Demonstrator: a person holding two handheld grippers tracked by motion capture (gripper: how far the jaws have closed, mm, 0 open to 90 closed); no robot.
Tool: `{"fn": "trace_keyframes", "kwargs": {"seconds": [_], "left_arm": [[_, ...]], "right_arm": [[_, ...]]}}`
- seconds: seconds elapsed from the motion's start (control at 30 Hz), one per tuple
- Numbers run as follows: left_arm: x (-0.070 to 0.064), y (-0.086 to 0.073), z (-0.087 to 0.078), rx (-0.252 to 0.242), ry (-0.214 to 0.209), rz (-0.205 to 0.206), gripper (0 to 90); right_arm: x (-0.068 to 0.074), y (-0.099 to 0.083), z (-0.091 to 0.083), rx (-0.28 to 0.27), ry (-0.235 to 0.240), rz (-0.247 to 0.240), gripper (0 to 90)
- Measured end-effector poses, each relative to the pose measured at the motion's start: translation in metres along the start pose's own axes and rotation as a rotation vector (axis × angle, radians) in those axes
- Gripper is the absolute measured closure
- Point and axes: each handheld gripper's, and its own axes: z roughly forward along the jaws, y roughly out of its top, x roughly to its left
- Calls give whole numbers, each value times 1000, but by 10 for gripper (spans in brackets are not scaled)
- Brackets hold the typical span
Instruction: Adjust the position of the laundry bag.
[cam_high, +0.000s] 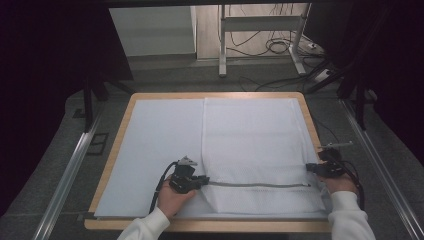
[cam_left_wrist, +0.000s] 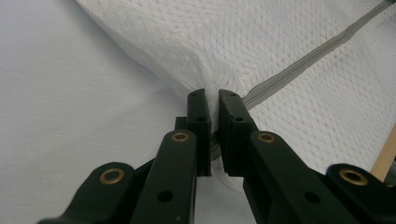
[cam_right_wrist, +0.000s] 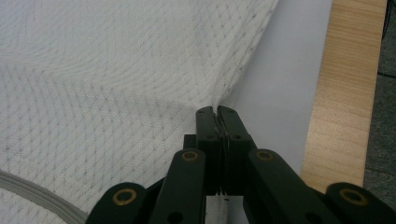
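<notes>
I have the white mesh laundry bag (cam_high: 252, 150) lying flat over the right half of the bench, its near end close to the bench's near edge, stretched between my two tools. My left gripper (cam_high: 200, 181) sits at the bag's near left corner; in the left gripper view (cam_left_wrist: 214, 135) its jaws stand a sliver apart with a fold of the mesh (cam_left_wrist: 280, 56) pinched between them, just beside the end of the grey zipper (cam_left_wrist: 303, 65). My right gripper (cam_high: 314, 169) is at the bag's near right edge, close to the bench's right edge; in the right gripper view (cam_right_wrist: 216, 140) its jaws are pressed together on the mesh hem (cam_right_wrist: 116, 93).

Under the bag lies a pale blue-white sheet (cam_high: 160, 145) covering the light wooden bench top (cam_high: 112, 165), whose rim shows beside the sheet (cam_right_wrist: 343, 93). Nothing lies across the bag itself.

The grey zipper (cam_high: 257, 185) runs straight across the bag's near end from one gripper towards the other and looks closed along its length. The mesh is puckered into a raised ridge at each grip and smooth elsewhere.
</notes>
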Motion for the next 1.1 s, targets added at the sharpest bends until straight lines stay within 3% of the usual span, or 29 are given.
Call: {"fn": "trace_keyframes", "kwargs": {"seconds": [0.77, 1.1], "left_arm": [[12, -2, -12, -20, 7, -28, 845], [19, -6, -25, -42, 1, -38, 845]], "right_arm": [[18, 5, 5, -28, 53, -27, 872], [25, 7, 8, -37, 71, -32, 874]]}}
